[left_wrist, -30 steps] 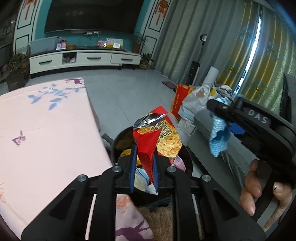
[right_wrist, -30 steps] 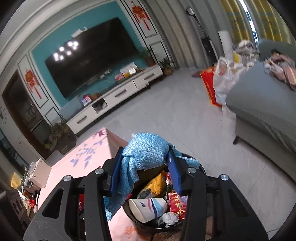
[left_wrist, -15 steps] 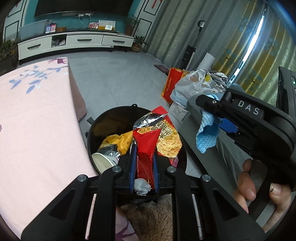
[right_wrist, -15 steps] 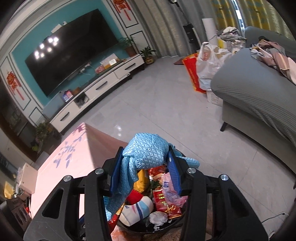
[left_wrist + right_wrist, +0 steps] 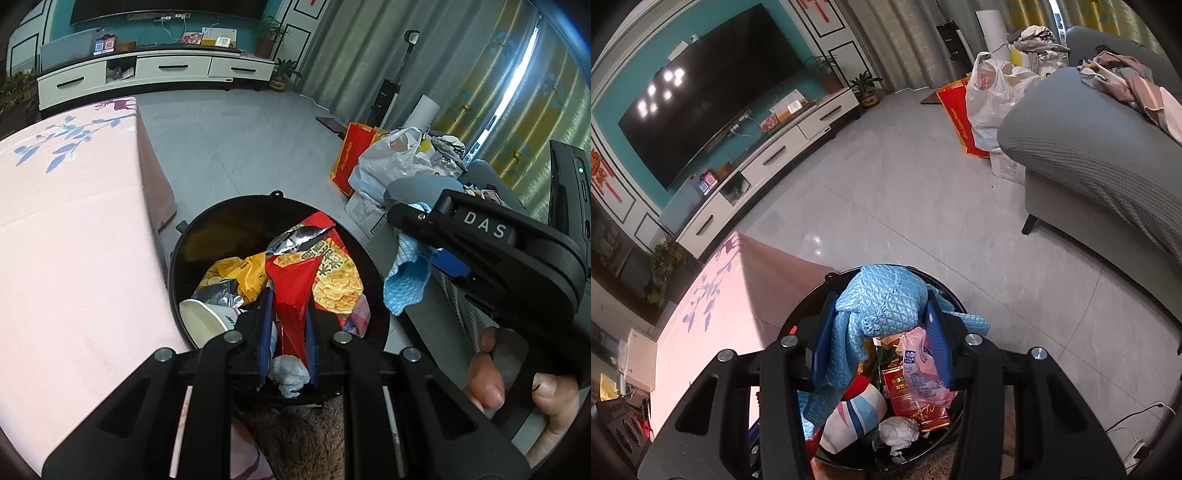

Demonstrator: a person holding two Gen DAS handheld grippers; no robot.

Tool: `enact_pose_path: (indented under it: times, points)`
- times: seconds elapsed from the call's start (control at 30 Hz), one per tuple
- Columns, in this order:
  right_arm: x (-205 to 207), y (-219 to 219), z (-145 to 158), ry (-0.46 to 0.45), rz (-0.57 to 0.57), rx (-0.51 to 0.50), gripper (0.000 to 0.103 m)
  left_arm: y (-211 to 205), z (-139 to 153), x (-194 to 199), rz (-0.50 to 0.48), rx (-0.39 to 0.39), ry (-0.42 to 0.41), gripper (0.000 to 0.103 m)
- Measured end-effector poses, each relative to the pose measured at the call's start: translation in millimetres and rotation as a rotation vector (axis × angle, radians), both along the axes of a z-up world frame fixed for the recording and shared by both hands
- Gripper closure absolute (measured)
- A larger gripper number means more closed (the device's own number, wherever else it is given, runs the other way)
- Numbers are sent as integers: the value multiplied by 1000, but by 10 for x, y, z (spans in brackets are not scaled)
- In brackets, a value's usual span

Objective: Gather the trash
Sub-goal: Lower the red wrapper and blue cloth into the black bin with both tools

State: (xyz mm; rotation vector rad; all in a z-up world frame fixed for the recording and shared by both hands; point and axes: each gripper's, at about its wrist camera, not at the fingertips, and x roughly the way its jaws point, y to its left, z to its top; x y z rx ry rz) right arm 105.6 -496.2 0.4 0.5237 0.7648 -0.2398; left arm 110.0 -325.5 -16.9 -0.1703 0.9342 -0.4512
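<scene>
While angled down over the floor beside the pink flowered surface (image 5: pixel 74 236), sees a black round trash bin (image 5: pixel 192 236) standing just past the surface's corner, near a grey sofa (image 5: pixel 1108 147). Bin holds mixed trash: yellow snack bag (image 5: pixel 240 271), paper cup (image 5: pixel 203 321), pink wrapper (image 5: pixel 919 365), crumpled white tissue (image 5: pixel 290 371). Left gripper (image 5: pixel 286 328), above the bin mouth, fingers (image 5: pixel 265 332) clenched on a red snack bag (image 5: pixel 295 288); bag stands up from the fingers, silver torn top toward the bin's far rim, printed chips on its right face. Right gripper (image 5: pixel 882 343), also over the bin, fingers (image 5: pixel 938 339) grasping a bunched blue cloth (image 5: pixel 882 306); one tail of the cloth hangs down on the left into the bin opening. From the left wrist view, right gripper seen at the right edge, held by a hand (image 5: pixel 517 387), blue cloth drooping from it beside the bin's right rim.
</scene>
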Motion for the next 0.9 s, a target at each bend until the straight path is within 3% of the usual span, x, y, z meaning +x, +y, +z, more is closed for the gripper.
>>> enact_pose_path:
  times: [0.9]
  points:
    - [129, -35, -218, 80, -8, 10, 57, -242, -213, 82, -22, 70, 51, 87]
